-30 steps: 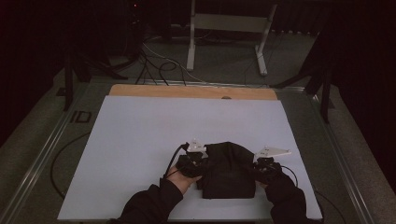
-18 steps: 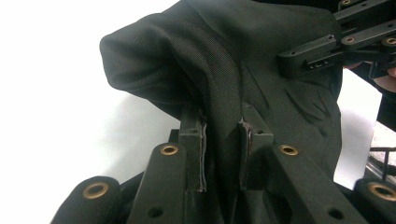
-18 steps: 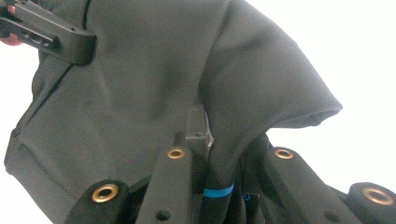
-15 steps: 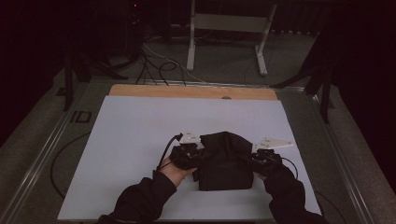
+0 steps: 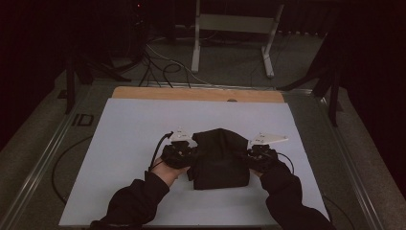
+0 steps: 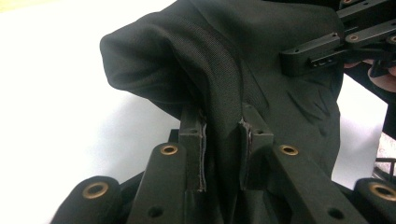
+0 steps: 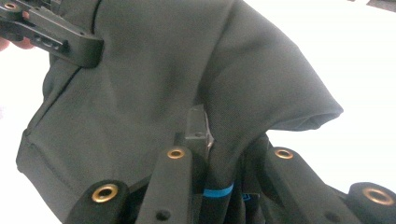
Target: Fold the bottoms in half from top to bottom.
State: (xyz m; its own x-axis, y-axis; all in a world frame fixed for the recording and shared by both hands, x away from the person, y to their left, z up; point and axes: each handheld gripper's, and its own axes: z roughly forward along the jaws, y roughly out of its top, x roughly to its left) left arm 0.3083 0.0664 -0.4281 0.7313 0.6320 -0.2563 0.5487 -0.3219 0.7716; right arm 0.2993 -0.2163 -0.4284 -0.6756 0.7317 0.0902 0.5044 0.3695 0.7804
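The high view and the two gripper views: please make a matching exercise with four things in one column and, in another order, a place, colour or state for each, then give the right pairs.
Column one:
1. black garment
2. left gripper
3. white sheet
4. wooden strip

Column two:
A. lies along the far edge of the table
B. covers most of the table top
C. held at two sides, bunched between the grippers
D. jaws shut on a fold of dark cloth

Right pairs: 1-C, 2-D, 3-B, 4-A. The right gripper pinches the garment in the same way.
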